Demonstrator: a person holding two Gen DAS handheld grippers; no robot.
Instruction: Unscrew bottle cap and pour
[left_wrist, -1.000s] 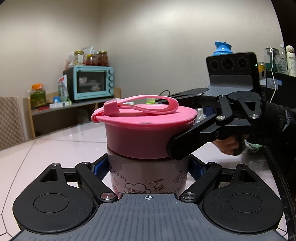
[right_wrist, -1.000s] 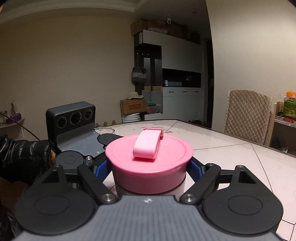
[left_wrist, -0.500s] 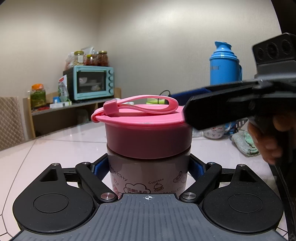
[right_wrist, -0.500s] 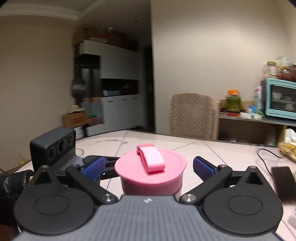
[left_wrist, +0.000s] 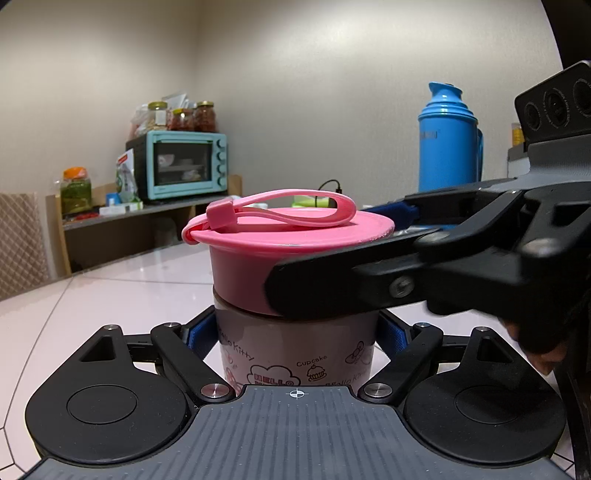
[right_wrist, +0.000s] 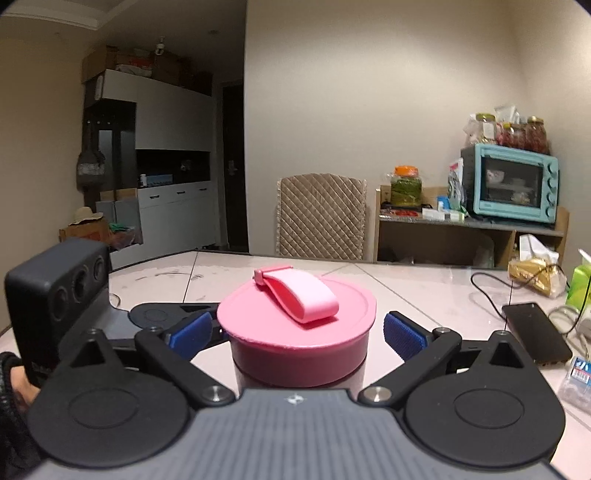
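The bottle stands upright on the pale desk, its body clamped between the blue pads of the left tool. The right tool straddles the pink cap still on the bottle; its jaws are closing, with a gap left between each pad and the cap
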